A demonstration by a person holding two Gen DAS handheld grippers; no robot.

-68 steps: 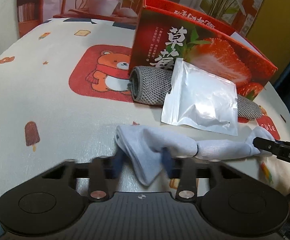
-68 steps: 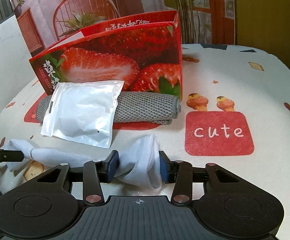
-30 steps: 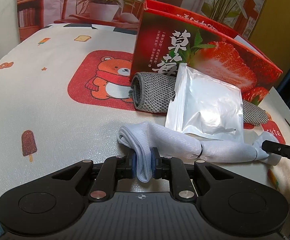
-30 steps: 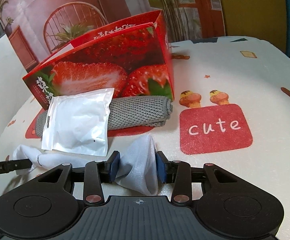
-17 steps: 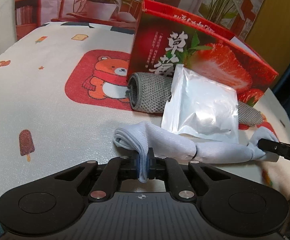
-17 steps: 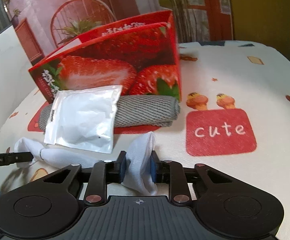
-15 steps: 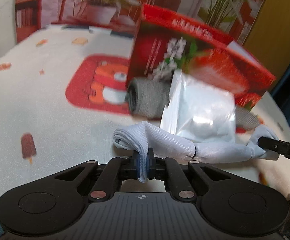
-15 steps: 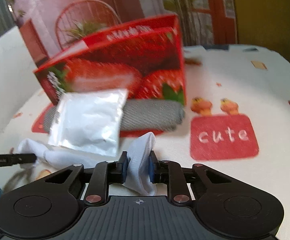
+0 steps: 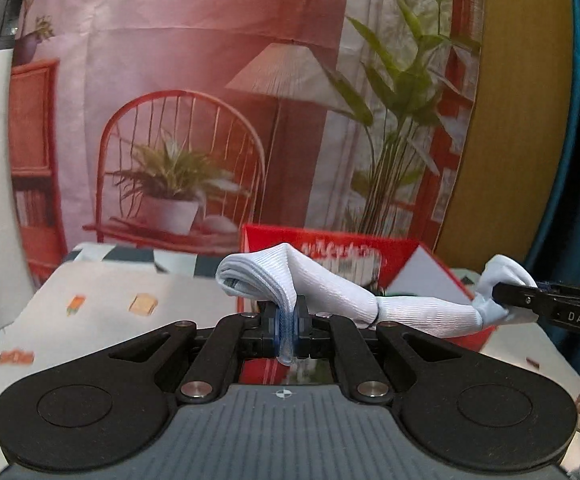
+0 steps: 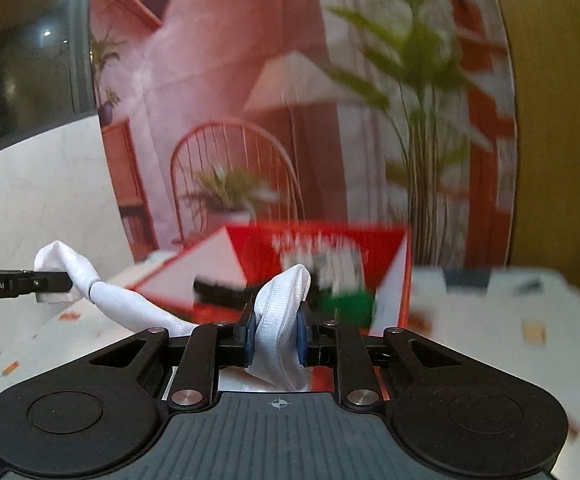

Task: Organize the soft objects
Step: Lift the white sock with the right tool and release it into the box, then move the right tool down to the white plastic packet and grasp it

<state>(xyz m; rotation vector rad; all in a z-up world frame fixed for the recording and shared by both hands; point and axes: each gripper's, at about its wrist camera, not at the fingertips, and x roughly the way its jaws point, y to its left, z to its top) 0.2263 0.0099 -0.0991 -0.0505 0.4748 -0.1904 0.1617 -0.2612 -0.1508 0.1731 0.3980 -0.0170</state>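
White sock pair held at both ends above the tabletop (image 9: 101, 304).
The left tool (image 9: 287, 320) and the right tool (image 10: 277, 330) are each clamped on the white sock pair (image 9: 330, 292), in front of the red strawberry box (image 10: 322, 252).

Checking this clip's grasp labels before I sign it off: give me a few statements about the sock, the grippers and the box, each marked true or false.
1. The left gripper is shut on one end of the white sock. True.
2. The right gripper is open and empty. False: it is shut on the sock's other end.
3. The sock lies flat on the tablecloth. False: it hangs between the two grippers, clear of the cloth.
4. The red strawberry box stands open at the top behind the sock. True.
5. The sock is grey. False: it is white.
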